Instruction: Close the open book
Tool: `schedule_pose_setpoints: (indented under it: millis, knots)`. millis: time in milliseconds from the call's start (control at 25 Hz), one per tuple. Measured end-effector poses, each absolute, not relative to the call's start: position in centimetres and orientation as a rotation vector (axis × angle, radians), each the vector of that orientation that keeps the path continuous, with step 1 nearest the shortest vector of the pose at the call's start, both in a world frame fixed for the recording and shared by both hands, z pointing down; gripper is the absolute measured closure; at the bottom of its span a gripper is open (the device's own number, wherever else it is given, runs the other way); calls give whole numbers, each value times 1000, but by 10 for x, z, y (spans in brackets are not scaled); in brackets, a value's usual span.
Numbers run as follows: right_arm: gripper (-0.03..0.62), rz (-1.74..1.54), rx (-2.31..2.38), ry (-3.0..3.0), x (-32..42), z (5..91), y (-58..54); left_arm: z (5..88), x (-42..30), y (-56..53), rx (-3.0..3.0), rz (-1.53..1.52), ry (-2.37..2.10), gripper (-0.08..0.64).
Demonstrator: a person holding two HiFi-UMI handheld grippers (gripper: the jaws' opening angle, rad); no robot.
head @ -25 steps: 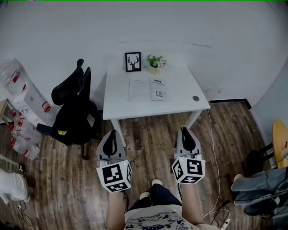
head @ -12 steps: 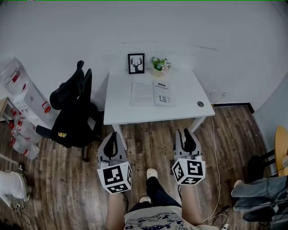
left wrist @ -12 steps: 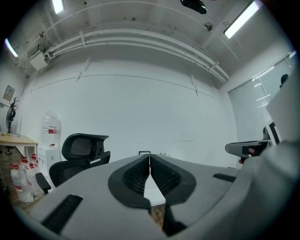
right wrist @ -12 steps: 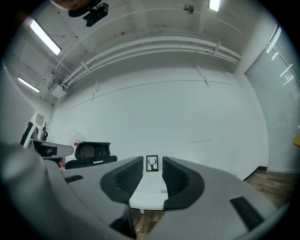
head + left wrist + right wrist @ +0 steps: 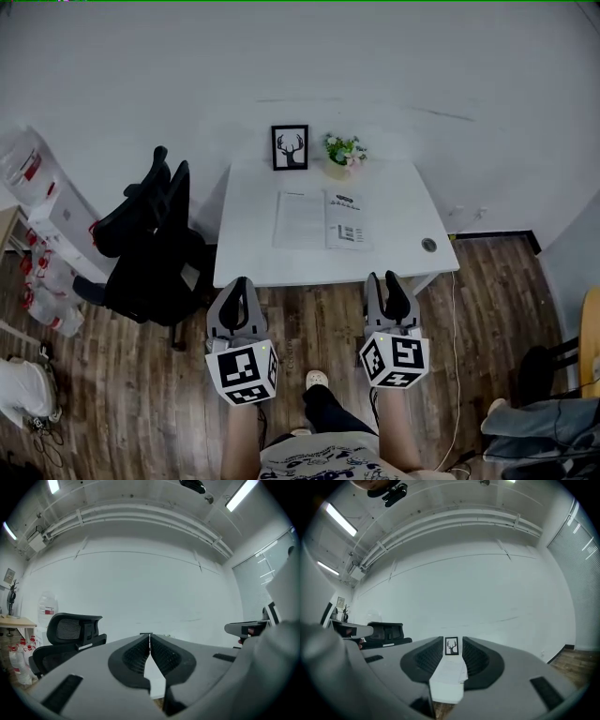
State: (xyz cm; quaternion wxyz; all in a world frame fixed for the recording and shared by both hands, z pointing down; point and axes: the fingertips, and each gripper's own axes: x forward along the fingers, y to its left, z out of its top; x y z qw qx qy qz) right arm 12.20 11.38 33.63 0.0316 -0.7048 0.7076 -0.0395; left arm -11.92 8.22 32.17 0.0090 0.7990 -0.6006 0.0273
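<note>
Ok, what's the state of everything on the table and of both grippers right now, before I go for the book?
Book: open, lying flat on the table.
Left gripper: fingers together, nothing between them.
Right gripper: fingers apart, empty.
Picture frame: standing upright.
Flower pot: upright.

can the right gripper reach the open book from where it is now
Probably not yet: the right gripper hangs over the floor, seemingly short of the table, and the book lies mid-table. Nothing blocks the way, so stepping closer should do.
</note>
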Motion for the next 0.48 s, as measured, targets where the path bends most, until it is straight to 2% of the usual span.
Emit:
schedule_pose_setpoints:
  millis: [480]
  knots:
    - [472,-145,-2119,2216,162,339,2,321,-83,-19,2461,99,-1936,532]
